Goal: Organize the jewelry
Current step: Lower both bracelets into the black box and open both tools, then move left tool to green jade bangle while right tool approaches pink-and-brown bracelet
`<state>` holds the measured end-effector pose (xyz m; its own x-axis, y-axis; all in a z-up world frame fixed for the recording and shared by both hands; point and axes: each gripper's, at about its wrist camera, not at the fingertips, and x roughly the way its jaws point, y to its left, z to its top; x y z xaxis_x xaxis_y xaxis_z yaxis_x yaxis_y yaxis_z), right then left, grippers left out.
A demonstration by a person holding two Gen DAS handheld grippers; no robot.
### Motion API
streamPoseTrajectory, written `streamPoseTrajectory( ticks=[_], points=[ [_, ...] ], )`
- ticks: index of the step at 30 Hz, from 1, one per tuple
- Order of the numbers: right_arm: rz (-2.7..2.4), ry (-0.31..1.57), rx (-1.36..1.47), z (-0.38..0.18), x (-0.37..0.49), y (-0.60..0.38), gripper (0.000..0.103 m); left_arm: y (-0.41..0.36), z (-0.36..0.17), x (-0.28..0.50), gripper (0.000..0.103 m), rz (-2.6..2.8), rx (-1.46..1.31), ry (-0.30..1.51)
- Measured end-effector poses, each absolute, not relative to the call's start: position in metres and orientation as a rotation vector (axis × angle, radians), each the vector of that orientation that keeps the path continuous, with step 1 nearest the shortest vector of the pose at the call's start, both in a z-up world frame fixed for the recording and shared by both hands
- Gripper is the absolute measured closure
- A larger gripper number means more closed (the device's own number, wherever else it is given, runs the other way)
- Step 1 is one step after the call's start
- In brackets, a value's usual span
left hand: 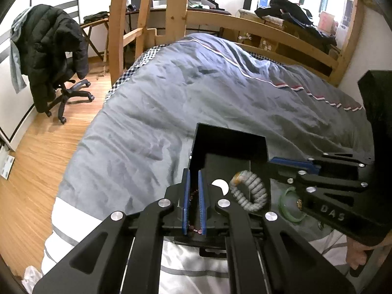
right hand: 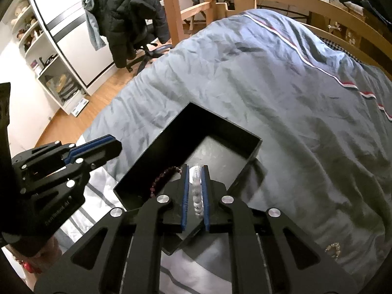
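Note:
An open black box (left hand: 230, 142) (right hand: 220, 127) sits on the grey duvet. My left gripper (left hand: 193, 171) (right hand: 117, 144) hovers over the box's left side, shut to a slit. Through that slit shows a dark red bead bracelet (left hand: 195, 193) (right hand: 159, 181), which lies inside the box along its left wall. My right gripper (right hand: 194, 167) (left hand: 270, 161) hangs over the box with its pads slightly apart. A grey braided bracelet (left hand: 250, 191) (right hand: 197, 191) rests in the box below them, clear of the pads.
A green bangle (left hand: 289, 204) lies on the bed right of the box, and a small beaded piece (right hand: 333, 250) lies further right. Big red beads (right hand: 27, 267) show by a hand. Beyond the bed's left edge stand a jacket-draped office chair (left hand: 54, 56) and wooden posts (left hand: 117, 24).

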<state>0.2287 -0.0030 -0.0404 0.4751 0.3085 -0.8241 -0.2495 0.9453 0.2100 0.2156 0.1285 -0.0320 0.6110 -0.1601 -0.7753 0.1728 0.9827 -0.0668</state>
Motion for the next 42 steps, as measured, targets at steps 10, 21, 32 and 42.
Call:
streamPoseTrajectory(
  ticks=[10, 21, 32, 42],
  points=[
    [0.213, 0.913, 0.045, -0.005, 0.201, -0.063, 0.014, 0.112, -0.022, 0.202, 0.016, -0.19, 0.046, 0.804],
    [0.097, 0.929, 0.007, -0.002, 0.136, -0.162, 0.012, 0.027, -0.036, 0.168, 0.009, -0.45, 0.129, 0.777],
    [0.075, 1.013, 0.083, -0.056, 0.098, -0.212, 0.012, -0.055, -0.097, 0.15, 0.009, -0.559, 0.245, 0.852],
    [0.123, 1.109, 0.13, -0.115, 0.081, -0.223, 0.012, -0.064, -0.131, 0.166, 0.009, -0.509, 0.279, 0.919]
  ],
)
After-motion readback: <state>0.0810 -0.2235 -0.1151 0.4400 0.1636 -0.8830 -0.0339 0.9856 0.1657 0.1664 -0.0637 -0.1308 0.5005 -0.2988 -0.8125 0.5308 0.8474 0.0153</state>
